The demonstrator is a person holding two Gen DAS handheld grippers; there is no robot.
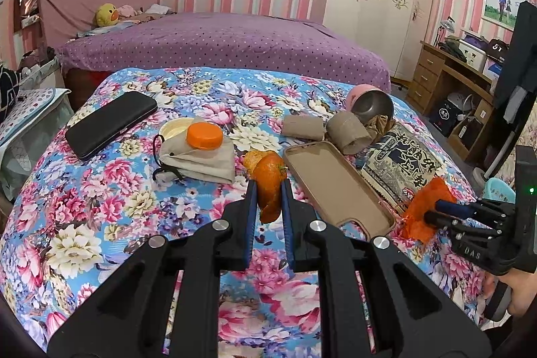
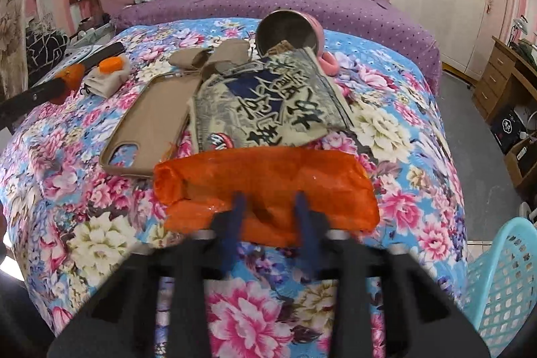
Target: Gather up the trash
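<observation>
Above the floral bed, your left tool point(image 1: 268, 187) clamps orange peel point(image 1: 268, 187) for disposal; right tool point(image 2: 268, 207), blurred, straddles the orange bag point(image 2: 268, 170), grip uncertain.

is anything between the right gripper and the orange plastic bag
Nothing visible. The right gripper is already at the near edge of the orange plastic bag, its fingers over the bag; blur hides whether the pads press on it.
</observation>
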